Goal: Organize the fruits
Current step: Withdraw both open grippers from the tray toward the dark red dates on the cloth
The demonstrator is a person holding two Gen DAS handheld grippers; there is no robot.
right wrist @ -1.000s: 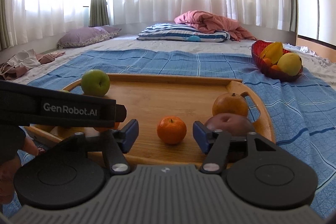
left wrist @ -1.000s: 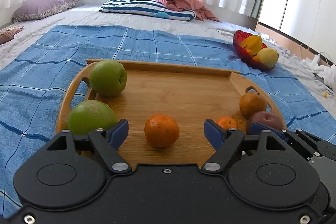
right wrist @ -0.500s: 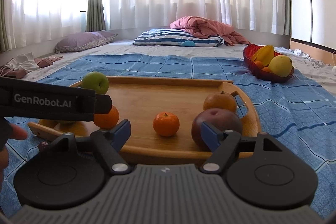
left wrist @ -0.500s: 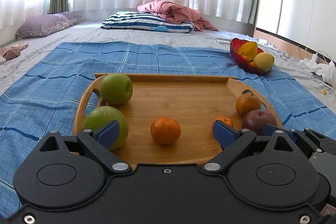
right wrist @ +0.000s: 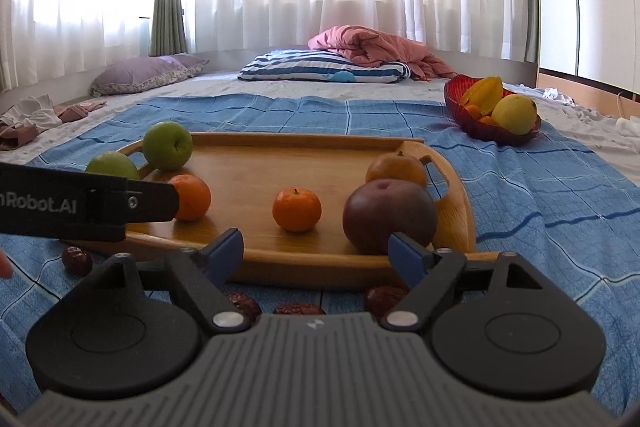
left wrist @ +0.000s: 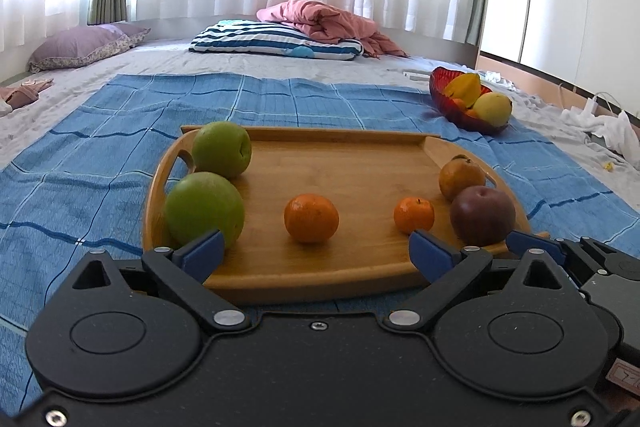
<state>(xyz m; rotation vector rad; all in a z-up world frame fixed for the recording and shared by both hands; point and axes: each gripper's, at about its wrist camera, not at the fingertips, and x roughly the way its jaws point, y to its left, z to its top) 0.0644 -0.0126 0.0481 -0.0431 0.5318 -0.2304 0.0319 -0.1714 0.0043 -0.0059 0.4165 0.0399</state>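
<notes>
Sheer curtains lit a bed spread with a blue checked blanket (left wrist: 100, 155), and on it lay the wooden tray (left wrist: 340, 167), its long axis running nine to three o'clock, handles at each end. Two green apples (left wrist: 204, 209) crowded the nine o'clock end; an orange (left wrist: 311, 217) and a small tangerine (left wrist: 414, 214) sat near six; a dark red apple (left wrist: 482, 215) and another orange fruit (left wrist: 461, 177) sat at three. Both grippers hovered just short of the tray's near rim: the left gripper (left wrist: 316, 253) and the right gripper (right wrist: 316, 251) had their jaws opening, nothing between them.

Risks, as I judged them: round fruit could roll if nudged off-centre, and the two grippers, close together, might collide. Small dark fruits, possibly dates (right wrist: 77, 260), lay on the blanket below the rim and could be crushed. A red bowl (right wrist: 472, 125) of fruit waited at two o'clock.
</notes>
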